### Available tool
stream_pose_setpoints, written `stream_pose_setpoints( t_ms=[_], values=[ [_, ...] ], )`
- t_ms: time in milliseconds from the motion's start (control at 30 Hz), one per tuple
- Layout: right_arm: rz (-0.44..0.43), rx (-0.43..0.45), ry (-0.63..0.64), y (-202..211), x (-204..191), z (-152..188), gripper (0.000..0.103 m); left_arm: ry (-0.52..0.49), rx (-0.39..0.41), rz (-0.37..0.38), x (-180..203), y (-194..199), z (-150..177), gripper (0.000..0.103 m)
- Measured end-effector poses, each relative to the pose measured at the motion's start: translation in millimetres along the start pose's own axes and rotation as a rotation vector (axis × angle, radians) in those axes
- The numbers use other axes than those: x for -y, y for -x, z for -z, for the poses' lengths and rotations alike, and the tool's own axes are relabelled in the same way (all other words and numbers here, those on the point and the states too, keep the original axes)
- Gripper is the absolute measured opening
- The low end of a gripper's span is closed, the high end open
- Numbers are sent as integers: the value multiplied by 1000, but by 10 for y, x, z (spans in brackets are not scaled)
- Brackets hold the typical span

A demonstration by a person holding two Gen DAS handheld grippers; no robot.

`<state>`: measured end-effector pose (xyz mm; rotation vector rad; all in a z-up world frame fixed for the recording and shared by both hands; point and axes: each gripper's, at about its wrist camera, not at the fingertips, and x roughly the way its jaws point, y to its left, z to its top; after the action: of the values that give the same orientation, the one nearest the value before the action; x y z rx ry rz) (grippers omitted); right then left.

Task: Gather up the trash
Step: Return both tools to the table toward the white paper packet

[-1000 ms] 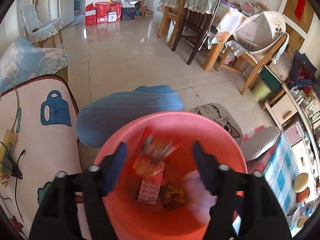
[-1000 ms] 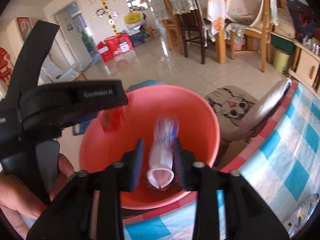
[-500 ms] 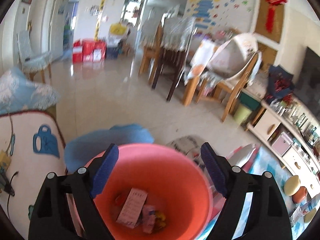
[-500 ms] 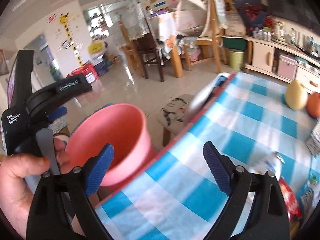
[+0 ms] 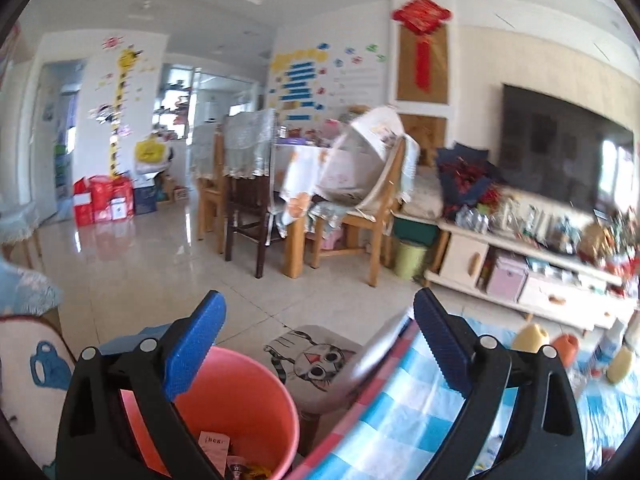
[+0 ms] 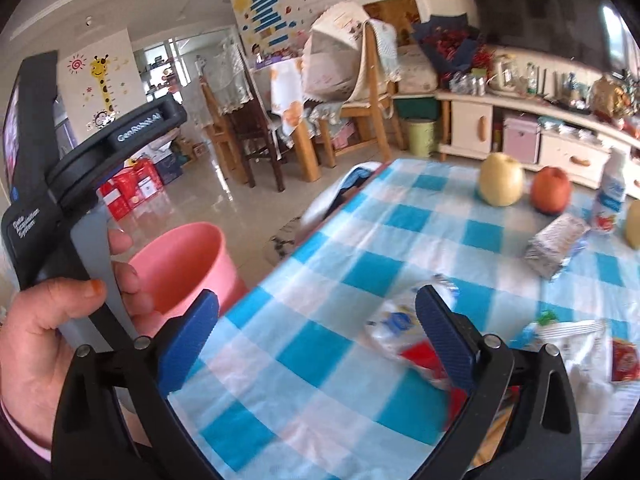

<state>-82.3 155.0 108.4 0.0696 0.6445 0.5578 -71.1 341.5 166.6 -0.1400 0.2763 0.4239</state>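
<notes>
The pink bucket (image 5: 240, 400) stands on the floor beside the table, low in the left wrist view, with several wrappers (image 5: 216, 446) in it. My left gripper (image 5: 318, 320) hangs above its rim; its jaws are opening and nothing is between them. My right gripper (image 6: 318, 312) is over the blue-checked tablecloth (image 6: 360, 272), its jaws also opening and empty. A crumpled white wrapper with blue and red print (image 6: 400, 332) lies just by its right finger. The bucket (image 6: 180, 264) is off to the left in the right wrist view.
More litter lies on the table: a silver foil packet (image 6: 556, 240), a white wrapper (image 6: 568, 332) and a red sachet (image 6: 624, 364). Two fruits (image 6: 500, 184) (image 6: 552, 192) and a small bottle (image 6: 610, 196) stand behind. A hand (image 6: 52, 320) holds the other gripper at left. A cat-print stool (image 5: 316, 360) sits beside the bucket.
The left gripper's red packet and the right gripper's white wrapper are gone from the jaws. Both grippers opened wide and swung right, away from the bucket toward the table.
</notes>
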Motion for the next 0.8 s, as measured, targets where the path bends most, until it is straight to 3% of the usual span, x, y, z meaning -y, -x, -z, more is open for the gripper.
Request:
stream_pose_setpoints(
  t_ms=[200,300,500,800],
  values=[
    [36,26,32,274,162,59,99,-135,-65,14,429,48,58,96],
    [40,34,36,399,244,96,99,-196,-115,73,649,19,119,96],
    [66,25,25,620,430,158,99,-324,-79,99,1051,126,295,96],
    [97,32,-63,905,858,268,99,-395,-154,225,1397,117,526,96]
  ],
)
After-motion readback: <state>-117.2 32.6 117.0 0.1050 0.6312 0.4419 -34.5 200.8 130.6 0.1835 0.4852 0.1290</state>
